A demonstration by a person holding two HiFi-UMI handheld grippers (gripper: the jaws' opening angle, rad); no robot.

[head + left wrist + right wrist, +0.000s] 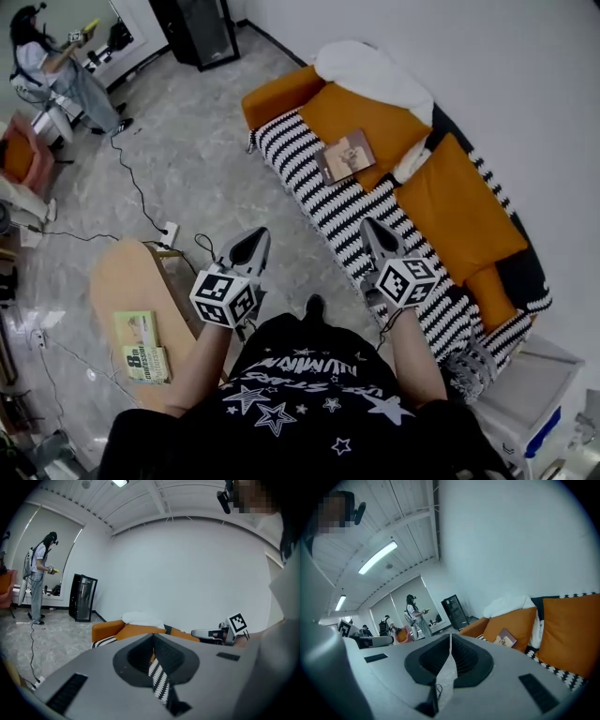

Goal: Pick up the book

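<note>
Book lies on striped sofa, leaning against orange cushion, well ahead of both grippers. Only the sofa's front edge lies between. Wooden table at lower left carries other books. Left gripper: jaws closed together, holding nothing. Right gripper: same, closed, nothing held.
</note>
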